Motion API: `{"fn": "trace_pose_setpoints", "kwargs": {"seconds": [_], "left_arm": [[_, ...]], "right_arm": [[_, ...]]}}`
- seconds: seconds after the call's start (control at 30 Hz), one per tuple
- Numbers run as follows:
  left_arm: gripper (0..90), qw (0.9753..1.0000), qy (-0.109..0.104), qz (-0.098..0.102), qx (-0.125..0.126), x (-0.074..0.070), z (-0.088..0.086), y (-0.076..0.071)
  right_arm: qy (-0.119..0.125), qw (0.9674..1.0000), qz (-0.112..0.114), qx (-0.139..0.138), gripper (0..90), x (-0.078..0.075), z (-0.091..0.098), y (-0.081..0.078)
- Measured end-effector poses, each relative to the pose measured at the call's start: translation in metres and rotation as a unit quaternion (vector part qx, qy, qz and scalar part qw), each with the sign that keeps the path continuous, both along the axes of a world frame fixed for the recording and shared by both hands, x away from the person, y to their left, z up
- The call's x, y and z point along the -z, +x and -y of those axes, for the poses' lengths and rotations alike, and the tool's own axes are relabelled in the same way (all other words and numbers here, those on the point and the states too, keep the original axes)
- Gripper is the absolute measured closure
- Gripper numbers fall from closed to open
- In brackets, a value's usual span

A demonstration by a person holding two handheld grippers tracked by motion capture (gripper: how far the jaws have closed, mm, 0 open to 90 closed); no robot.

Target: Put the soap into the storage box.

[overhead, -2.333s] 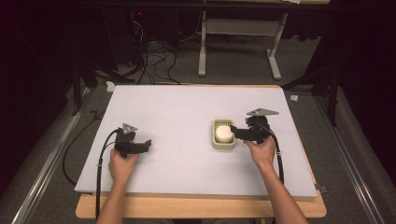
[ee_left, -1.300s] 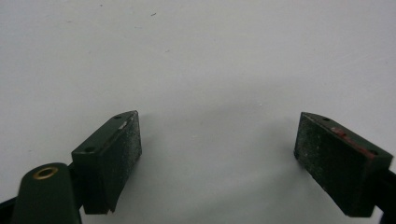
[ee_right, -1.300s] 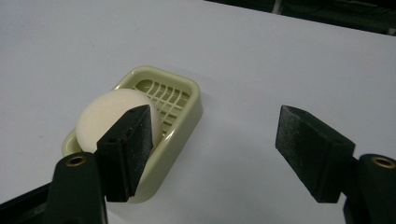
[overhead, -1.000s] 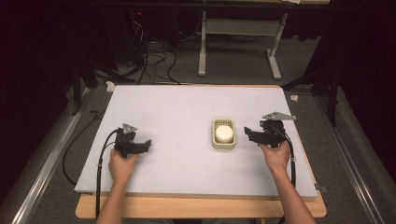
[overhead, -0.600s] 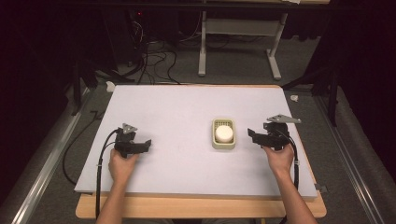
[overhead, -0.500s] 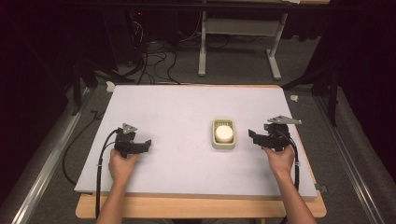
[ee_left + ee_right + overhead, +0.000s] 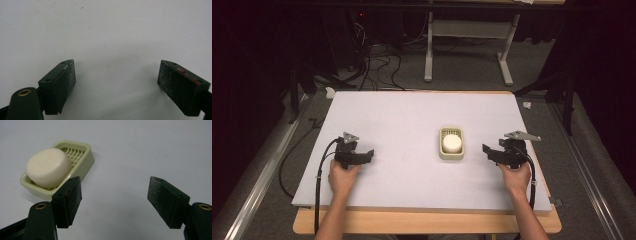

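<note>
A pale green soap dish (image 7: 451, 155) sits right of centre on the white table (image 7: 402, 125), with a round white soap bar (image 7: 452, 143) lying in it. My right gripper (image 7: 488, 151) rests on the table a short way right of the dish, open and empty. In the right gripper view the dish (image 7: 81, 162) and soap (image 7: 48, 167) lie ahead and to the left of the wide-apart jaws. My left gripper (image 7: 368, 154) rests near the table's left side, far from the dish, open with nothing between its fingers (image 7: 58, 83).
The table's wooden front edge (image 7: 427, 222) runs along the bottom. Behind the table stand a metal frame leg (image 7: 428, 50) and tangled cables (image 7: 372, 55) on the floor. A metal rail (image 7: 257, 185) runs along the left side.
My right gripper has drawn back to the right, away from the soap dish, and now rests apart from it. The left gripper has stayed still.
</note>
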State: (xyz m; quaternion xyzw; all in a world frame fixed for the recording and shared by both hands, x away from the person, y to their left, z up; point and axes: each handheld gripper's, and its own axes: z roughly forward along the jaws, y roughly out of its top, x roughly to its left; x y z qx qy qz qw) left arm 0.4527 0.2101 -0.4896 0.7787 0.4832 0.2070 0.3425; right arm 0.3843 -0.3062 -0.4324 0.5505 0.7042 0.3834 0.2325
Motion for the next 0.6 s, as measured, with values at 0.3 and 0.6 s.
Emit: {"fn": "trace_pose_setpoints", "kwargs": {"seconds": [0.3, 0.6], "left_arm": [[15.3, 1.0, 0.0, 0.0, 0.0, 0.0, 0.0, 0.0], [15.4, 1.0, 0.0, 0.0, 0.0, 0.0, 0.0, 0.0]], "right_arm": [[0.006, 1.0, 0.0, 0.005, 28.3, 0.006, 0.004, -0.005], [0.011, 0.9999, -0.005, 0.008, 28.3, 0.014, 0.005, -0.01]]}}
